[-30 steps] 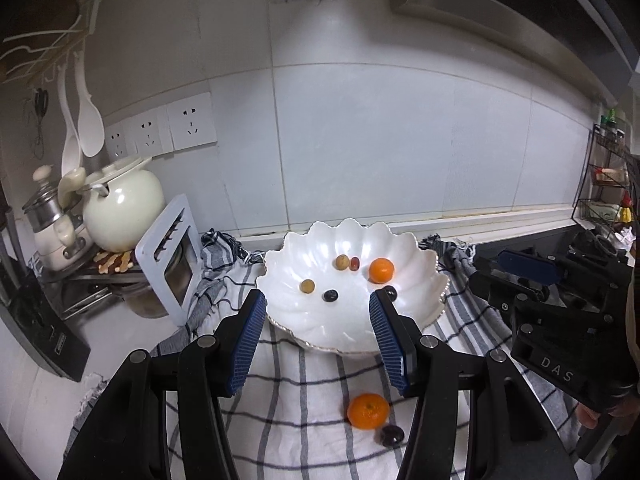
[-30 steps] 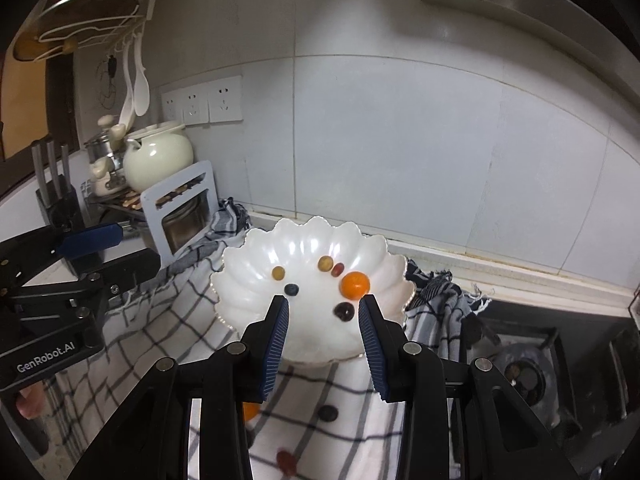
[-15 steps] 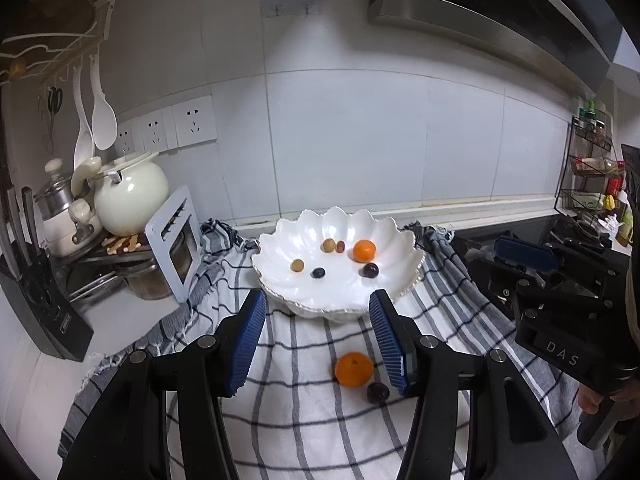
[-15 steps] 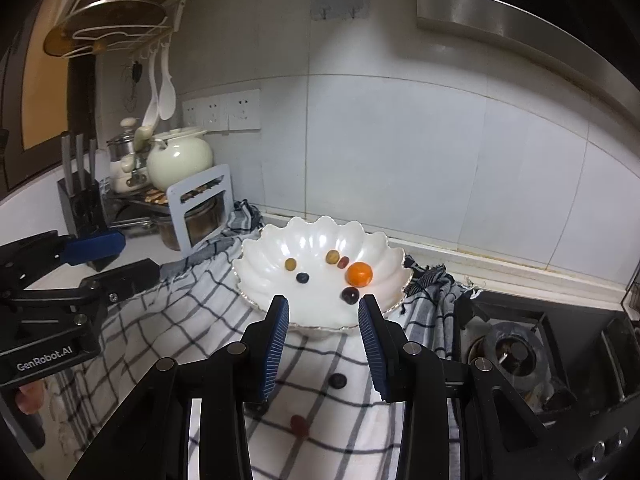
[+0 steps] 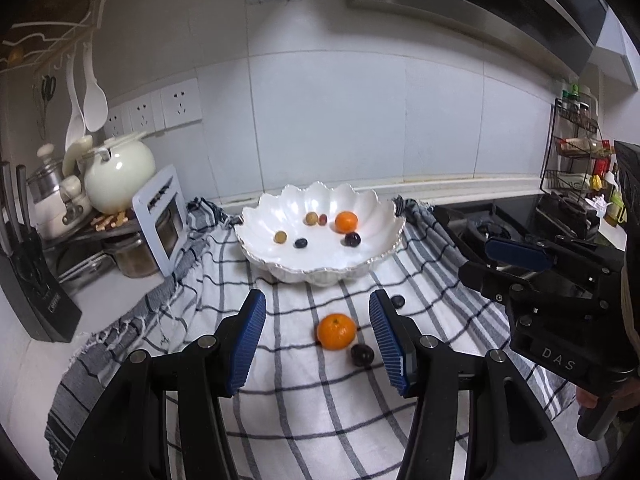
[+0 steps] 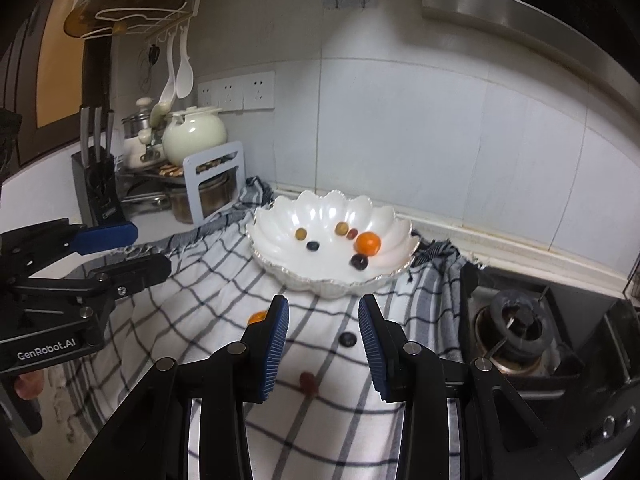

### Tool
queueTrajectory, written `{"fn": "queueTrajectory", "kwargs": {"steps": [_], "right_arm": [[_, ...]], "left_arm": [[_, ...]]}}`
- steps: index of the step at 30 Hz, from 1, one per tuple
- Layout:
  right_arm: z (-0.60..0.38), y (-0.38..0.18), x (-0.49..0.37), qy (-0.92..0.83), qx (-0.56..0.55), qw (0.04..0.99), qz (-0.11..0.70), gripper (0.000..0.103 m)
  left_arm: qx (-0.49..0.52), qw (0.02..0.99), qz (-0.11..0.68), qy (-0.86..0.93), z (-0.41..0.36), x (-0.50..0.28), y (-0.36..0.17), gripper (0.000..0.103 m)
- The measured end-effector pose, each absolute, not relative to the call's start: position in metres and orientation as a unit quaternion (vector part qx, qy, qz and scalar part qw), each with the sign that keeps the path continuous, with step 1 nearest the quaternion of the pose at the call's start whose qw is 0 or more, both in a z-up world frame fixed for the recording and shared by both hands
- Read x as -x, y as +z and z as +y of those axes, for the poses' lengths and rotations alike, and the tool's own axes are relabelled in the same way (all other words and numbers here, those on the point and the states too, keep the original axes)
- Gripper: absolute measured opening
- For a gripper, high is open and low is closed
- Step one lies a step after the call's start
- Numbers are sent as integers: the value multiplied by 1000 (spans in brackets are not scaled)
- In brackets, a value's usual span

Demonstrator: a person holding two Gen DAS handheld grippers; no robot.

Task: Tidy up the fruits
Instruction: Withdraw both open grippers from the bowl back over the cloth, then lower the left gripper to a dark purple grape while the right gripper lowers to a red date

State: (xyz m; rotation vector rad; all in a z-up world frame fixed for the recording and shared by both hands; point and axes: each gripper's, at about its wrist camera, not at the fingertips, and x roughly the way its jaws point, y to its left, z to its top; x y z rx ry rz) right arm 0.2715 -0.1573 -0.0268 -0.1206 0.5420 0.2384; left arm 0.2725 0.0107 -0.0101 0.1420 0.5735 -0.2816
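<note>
Both grippers tilt down over a checked cloth (image 5: 280,420), side by side. The left gripper (image 5: 317,336) is released, its blue pads apart with nothing pinched; a glossy orange mandarin (image 5: 336,331) and a dark plum (image 5: 362,355) lie on the cloth in the gap between them, untouched. The right gripper (image 6: 323,336) is likewise released and empty, above a dark grape (image 6: 347,339) and a reddish grape (image 6: 308,382) on the cloth. Farther back sits a white scalloped bowl (image 5: 288,268) holding a second mandarin (image 5: 346,221), a dark plum (image 5: 352,239), a dark grape and three small yellowish and reddish fruits.
</note>
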Motion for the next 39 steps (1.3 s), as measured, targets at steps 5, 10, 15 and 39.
{"fn": "queueTrajectory", "kwargs": {"steps": [5,10,15,39], "right_arm": [[-159,-36,-268,120,62,952,275,38],[-158,-46,-266,122,71,948,286,38],[-156,-55,-265,127,80,944,293,38],[-155,-117,-298,164,92,911,366,36]], "left_arm": [[-74,943,289,-148,7,-268,-22,52],[-83,939,292,-160,2,-267,-35,48],[-92,933,299,-178,-3,-268,-50,44],[-138,898,356,-216,-30,-306,-117,35]]}}
